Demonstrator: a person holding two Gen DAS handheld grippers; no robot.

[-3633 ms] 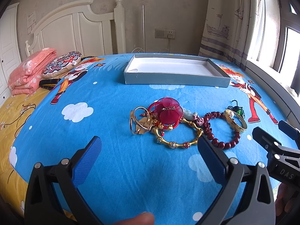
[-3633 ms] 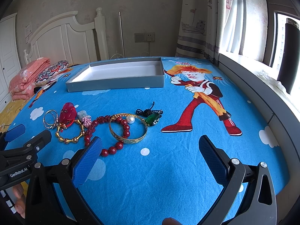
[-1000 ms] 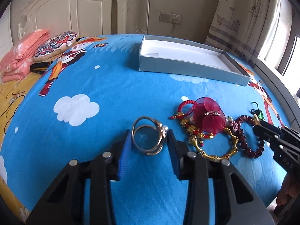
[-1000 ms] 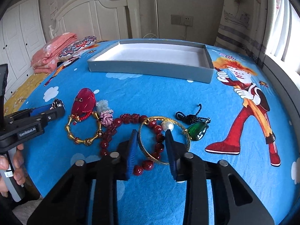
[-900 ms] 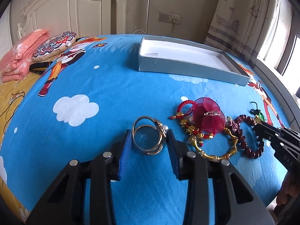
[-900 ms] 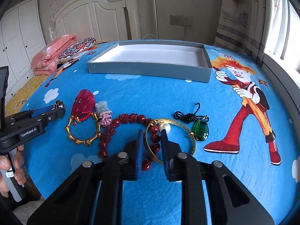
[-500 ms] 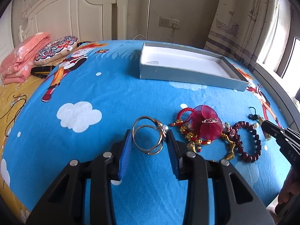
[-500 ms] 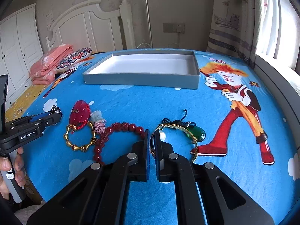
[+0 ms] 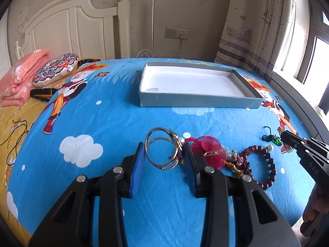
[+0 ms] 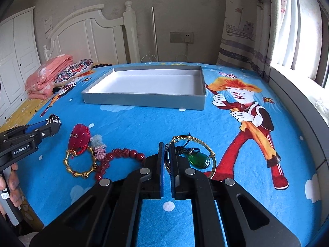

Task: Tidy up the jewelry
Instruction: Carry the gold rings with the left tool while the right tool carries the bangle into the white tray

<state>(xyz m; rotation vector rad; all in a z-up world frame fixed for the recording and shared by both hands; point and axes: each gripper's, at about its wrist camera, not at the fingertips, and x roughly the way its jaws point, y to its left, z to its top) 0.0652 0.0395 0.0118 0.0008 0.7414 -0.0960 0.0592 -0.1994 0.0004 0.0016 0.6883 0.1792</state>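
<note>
My left gripper (image 9: 163, 160) is shut on a pair of linked gold rings (image 9: 162, 151) and holds them above the blue bedsheet. My right gripper (image 10: 168, 156) is shut on the rim of a gold bangle (image 10: 197, 152), lifted off the sheet. A green pendant on a dark cord (image 10: 198, 159) lies under the bangle. A red fan ornament (image 9: 207, 151), a gold link bracelet (image 10: 80, 165) and a dark red bead bracelet (image 9: 261, 164) lie on the sheet between the grippers. The empty grey box (image 9: 197, 86) sits farther back, also in the right wrist view (image 10: 148, 88).
A folded pink blanket (image 9: 18, 76) and a patterned cushion (image 9: 55, 70) lie at the left by the white headboard (image 9: 82, 33). A curtain (image 9: 257, 20) and window ledge (image 10: 298, 107) run along the right.
Both grippers closed on their pieces and have risen: the left lifted the gold rings, the right pinched the bangle's rim and raised it off the red beads.
</note>
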